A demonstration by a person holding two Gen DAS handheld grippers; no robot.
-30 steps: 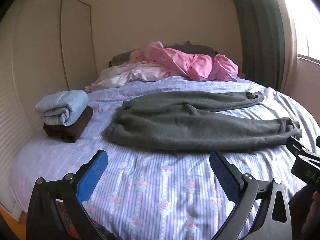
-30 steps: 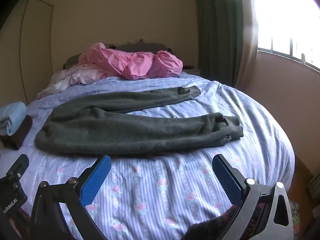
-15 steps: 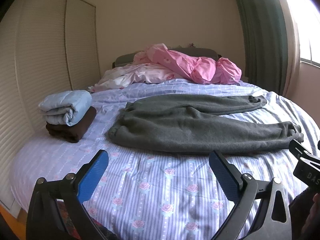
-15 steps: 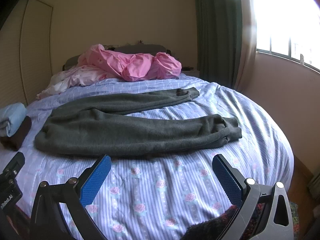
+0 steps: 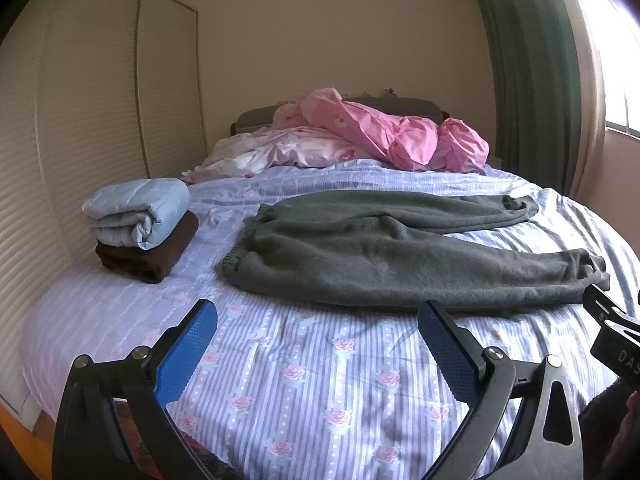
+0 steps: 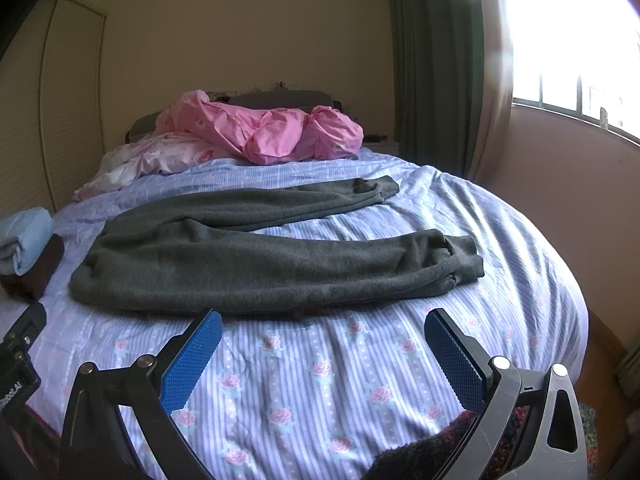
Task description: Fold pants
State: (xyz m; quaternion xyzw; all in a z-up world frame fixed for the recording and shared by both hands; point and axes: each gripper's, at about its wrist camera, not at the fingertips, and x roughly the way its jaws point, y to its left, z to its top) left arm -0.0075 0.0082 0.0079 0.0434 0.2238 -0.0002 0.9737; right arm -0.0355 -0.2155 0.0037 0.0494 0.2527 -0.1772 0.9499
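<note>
Grey pants (image 5: 400,256) lying crosswise on the bed (image 5: 320,380) at twelve o'clock, waistband nearer the left gripper (image 5: 316,344), cuffs nearer the right gripper (image 6: 320,348); both jaws wide, empty.

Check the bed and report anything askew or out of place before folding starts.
The grey fleece pants lie flat with their legs splayed apart, the near leg's cuff bunched. A crumpled pink sheet is heaped at the headboard. Nothing is spilled or damaged.

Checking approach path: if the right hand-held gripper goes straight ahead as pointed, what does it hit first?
Likely the near edge of the grey pants, after bare striped bedsheet. The right hand-held gripper is open; depth is uncertain.
</note>
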